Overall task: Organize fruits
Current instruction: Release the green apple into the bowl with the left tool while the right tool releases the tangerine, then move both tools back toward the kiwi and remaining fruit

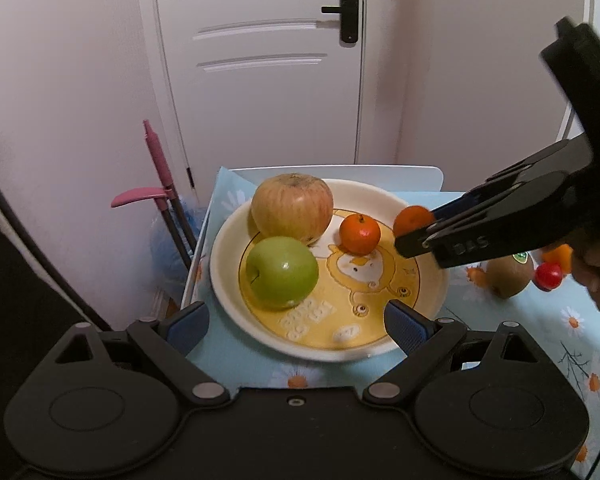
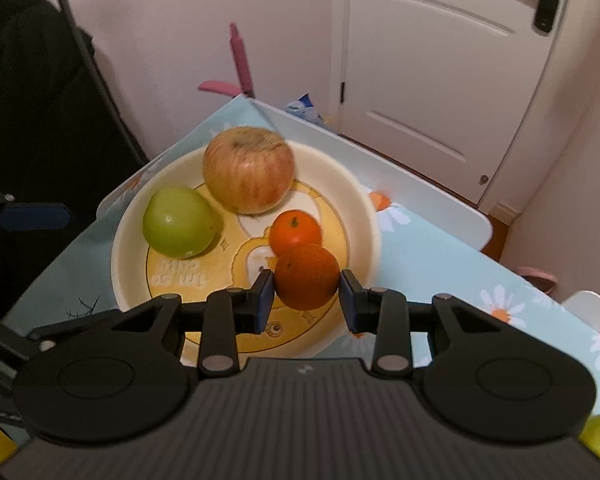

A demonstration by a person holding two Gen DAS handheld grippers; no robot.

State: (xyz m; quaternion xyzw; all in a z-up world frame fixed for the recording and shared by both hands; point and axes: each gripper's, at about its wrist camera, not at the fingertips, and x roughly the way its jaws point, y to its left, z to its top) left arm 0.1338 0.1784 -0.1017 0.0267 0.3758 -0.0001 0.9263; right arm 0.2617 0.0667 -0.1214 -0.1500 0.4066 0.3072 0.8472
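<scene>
Right gripper (image 2: 303, 294) clamped on mandarin (image 2: 307, 276) over plate (image 2: 366, 216), left gripper (image 1: 296, 326) spread wide, empty, near green apple (image 1: 282, 272)

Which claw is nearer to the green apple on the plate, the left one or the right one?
Left. The left claw is open just before the green apple; the right claw holds an orange across the plate.

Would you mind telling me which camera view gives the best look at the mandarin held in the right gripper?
The right wrist view: the held mandarin sits centered and unobstructed between the right gripper pads, above the plate. In the left wrist view, the gripper's fingers hide most of that mandarin; only its upper part shows.
</scene>
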